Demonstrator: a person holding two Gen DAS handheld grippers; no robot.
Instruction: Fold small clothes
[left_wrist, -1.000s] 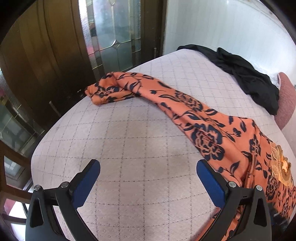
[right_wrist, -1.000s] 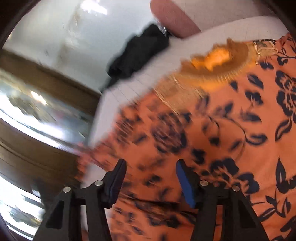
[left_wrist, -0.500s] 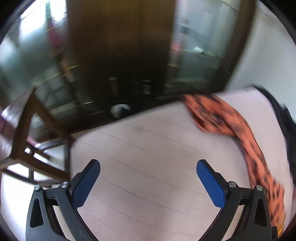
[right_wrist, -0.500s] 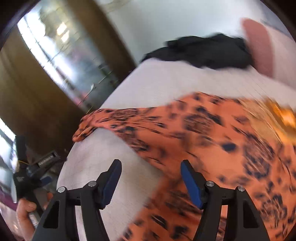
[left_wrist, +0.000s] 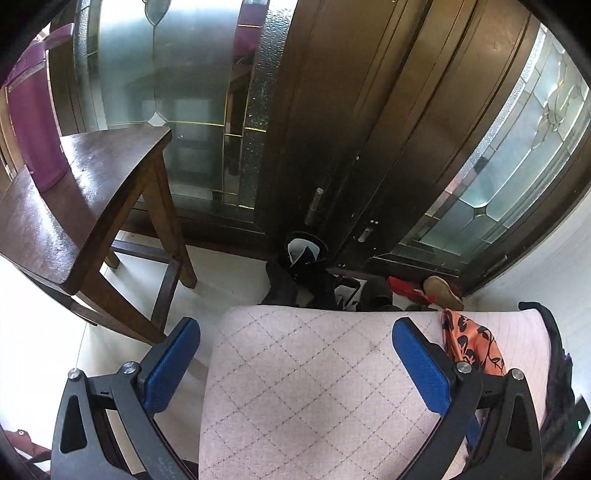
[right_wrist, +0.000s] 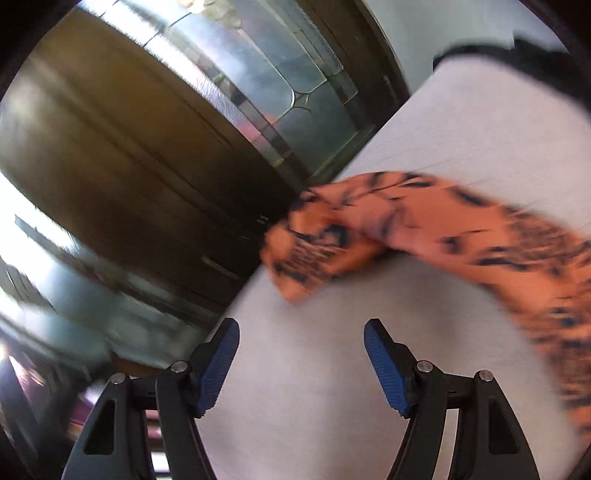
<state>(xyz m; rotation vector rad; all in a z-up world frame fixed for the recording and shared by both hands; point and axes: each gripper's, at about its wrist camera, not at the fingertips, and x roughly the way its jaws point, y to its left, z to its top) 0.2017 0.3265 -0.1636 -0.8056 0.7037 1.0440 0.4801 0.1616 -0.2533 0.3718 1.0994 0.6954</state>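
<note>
Left gripper (left_wrist: 295, 356): wide open, empty; it had swung away from the orange cloth (left_wrist: 471, 345) toward the bed (left_wrist: 314, 406) edge.
Right gripper (right_wrist: 301, 363): open, empty; it had moved along the cloth to its bunched end.
Orange cloth: on the bed, unfolded, just ahead of the right gripper.
Meaning: probably hunting for corners.

My left gripper (left_wrist: 295, 363) fills the bottom of its frame, its 2 blue-padded fingers (left_wrist: 170, 365) spread wide with nothing between them. My right gripper (right_wrist: 301, 363) sits at lower center of its frame, jaws parted and holding nothing; that view is motion-blurred.
</note>
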